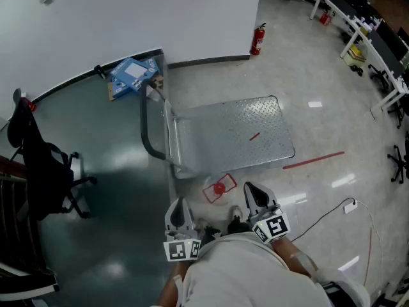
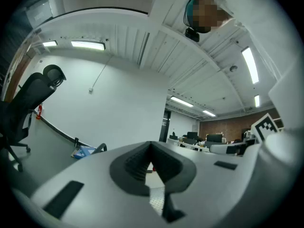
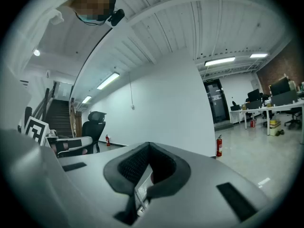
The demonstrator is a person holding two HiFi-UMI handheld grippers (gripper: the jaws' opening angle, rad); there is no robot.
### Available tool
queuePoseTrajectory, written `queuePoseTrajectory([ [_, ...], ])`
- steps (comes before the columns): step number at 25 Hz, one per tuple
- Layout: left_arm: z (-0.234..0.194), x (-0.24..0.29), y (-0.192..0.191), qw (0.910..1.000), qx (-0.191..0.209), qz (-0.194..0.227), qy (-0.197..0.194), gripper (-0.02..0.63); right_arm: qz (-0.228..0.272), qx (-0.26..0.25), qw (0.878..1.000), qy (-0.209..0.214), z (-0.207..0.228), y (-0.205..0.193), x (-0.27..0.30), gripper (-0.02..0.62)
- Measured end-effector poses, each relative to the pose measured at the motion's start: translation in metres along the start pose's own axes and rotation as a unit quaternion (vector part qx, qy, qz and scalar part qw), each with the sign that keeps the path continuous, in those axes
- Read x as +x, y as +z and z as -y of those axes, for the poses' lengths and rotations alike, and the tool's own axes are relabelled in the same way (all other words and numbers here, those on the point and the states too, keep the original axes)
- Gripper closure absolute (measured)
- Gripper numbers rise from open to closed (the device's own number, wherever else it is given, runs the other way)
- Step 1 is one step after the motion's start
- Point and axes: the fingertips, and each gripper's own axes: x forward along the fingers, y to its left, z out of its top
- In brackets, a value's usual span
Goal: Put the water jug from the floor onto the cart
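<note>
Grey left claw [image 1: 179,204]: jaws pressed together, nothing between. Grey right claw [image 1: 250,188]: same, closed and empty. Clear water jug with red cap [image 1: 219,188] on glossy floor [image 1: 319,75], just ahead of both claws, between them. Silver diamond-plate metal cart [image 1: 255,126] just beyond jug. Black office chair [image 1: 38,165] well left of left claw. Red fire extinguisher [image 1: 257,39] far ahead.

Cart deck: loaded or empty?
Empty. The head view shows the cart deck as bare checker plate apart from a small red mark; nothing else on it.
</note>
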Motion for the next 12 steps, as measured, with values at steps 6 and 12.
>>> queuePoseTrajectory([
  [6, -0.0039, -0.0024, -0.0003, 1.0000, 0.000, 0.000, 0.000, 0.603, -0.001, 0.001, 1.000, 0.000, -0.0034, -0.0020, 0.0007, 0.583],
  [12, -0.0022, -0.0043, -0.0011, 1.0000, 0.000, -0.003, 0.000, 0.603, -0.003, 0.002, 1.000, -0.001, -0.0032, -0.0047, -0.0004, 0.583],
])
